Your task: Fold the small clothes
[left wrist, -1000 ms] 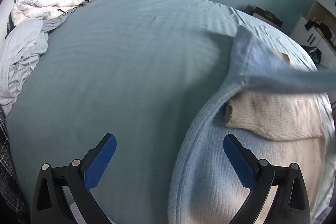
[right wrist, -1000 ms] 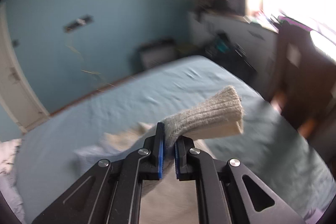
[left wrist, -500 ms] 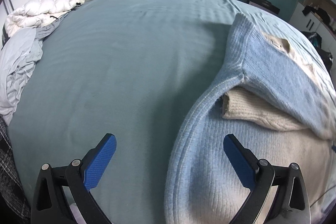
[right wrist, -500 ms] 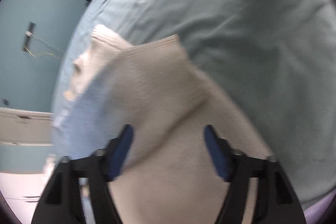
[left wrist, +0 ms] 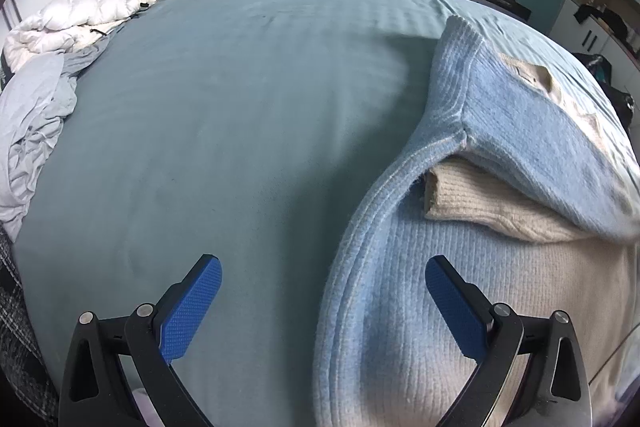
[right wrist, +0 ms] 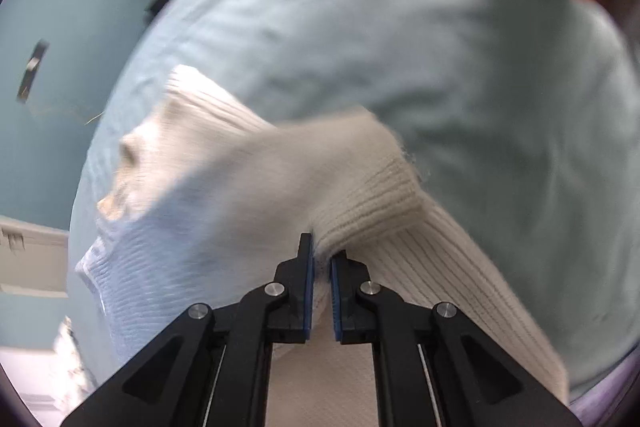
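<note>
A knitted sweater, pale blue along one side and cream on the other, is lying on the bed, toward the right side of its blue-green cover as the left wrist camera sees it. One blue sleeve is lying folded across the body, and a cream sleeve is poking out from under it. The left gripper is hovering above the sweater's ribbed blue edge with its blue pads spread wide apart, one over bare cover and one over the knit, gripping nothing. The right gripper is pinching nearly shut on the cream knit near the ribbed cuff, with a thin fold of fabric caught between its pads; the cuff is bunching up just beyond the fingertips, and that view is blurring. At the far left of the bed a white puffy jacket and a crumpled pale grey sheet are sitting in a heap, well apart from the sweater.
</note>
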`<state>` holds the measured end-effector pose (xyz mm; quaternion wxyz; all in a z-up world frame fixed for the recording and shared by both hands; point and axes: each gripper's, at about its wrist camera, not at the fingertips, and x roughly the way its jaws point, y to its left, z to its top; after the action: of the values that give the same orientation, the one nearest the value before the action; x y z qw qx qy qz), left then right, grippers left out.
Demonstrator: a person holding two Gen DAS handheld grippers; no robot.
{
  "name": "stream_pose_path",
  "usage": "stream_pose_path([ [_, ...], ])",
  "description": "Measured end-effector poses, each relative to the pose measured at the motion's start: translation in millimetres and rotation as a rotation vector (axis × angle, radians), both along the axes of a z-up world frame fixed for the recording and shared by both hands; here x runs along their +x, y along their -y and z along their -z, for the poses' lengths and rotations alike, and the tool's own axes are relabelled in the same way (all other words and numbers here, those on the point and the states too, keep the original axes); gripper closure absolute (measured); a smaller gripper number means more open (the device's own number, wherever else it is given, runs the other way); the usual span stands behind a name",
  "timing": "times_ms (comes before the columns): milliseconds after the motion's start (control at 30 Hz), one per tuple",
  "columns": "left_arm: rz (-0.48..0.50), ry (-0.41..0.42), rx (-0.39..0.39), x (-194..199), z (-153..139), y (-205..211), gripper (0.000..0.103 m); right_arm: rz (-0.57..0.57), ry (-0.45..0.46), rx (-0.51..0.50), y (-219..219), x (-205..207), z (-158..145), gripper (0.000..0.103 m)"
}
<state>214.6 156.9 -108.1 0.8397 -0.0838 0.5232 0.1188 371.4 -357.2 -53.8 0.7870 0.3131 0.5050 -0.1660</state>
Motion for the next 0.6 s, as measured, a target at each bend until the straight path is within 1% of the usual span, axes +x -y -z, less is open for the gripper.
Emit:
stream_pose_path([
  [33, 0.000, -0.001, 0.002, 0, 0, 1, 0.000, -0.013, 0.023, -0.007, -4, 4, -9, 0.099],
  [100, 0.001, -0.002, 0.000, 1, 1, 2, 0.000, -0.049, 0.079, -0.011, -14, 16, -39, 0.099],
  [167, 0.004, -0.004, -0.002, 1, 1, 3, 0.000, -0.094, 0.115, 0.010, -31, 41, -70, 0.099],
  [200, 0.005, -0.004, 0.000, 1, 1, 4, 0.000, -0.109, 0.118, 0.009, -37, 50, -77, 0.099],
  [233, 0.007, -0.004, 0.001, 1, 1, 4, 0.000, -0.134, 0.128, -0.006, -47, 64, -92, 0.099],
  [267, 0.009, -0.004, 0.004, 1, 1, 4, 0.000, -0.147, 0.137, -0.017, -48, 65, -100, 0.100],
  [333, 0.010, -0.002, 0.007, 1, 1, 5, 0.000, -0.211, 0.170, -0.068, -72, 83, -127, 0.100],
  [367, 0.009, -0.003, 0.007, 1, 1, 4, 0.000, -0.231, 0.184, -0.078, -77, 86, -134, 0.100],
  [467, 0.002, -0.007, 0.002, 1, 3, 2, 0.000, -0.311, 0.304, -0.105, -91, 85, -166, 0.100],
  [533, -0.002, -0.009, -0.006, 1, 4, 1, 0.000, -0.315, 0.346, -0.136, -83, 79, -171, 0.100],
  [600, -0.006, -0.010, -0.015, 2, 5, 0, 0.000, -0.273, 0.333, -0.125, -54, 66, -157, 0.100],
])
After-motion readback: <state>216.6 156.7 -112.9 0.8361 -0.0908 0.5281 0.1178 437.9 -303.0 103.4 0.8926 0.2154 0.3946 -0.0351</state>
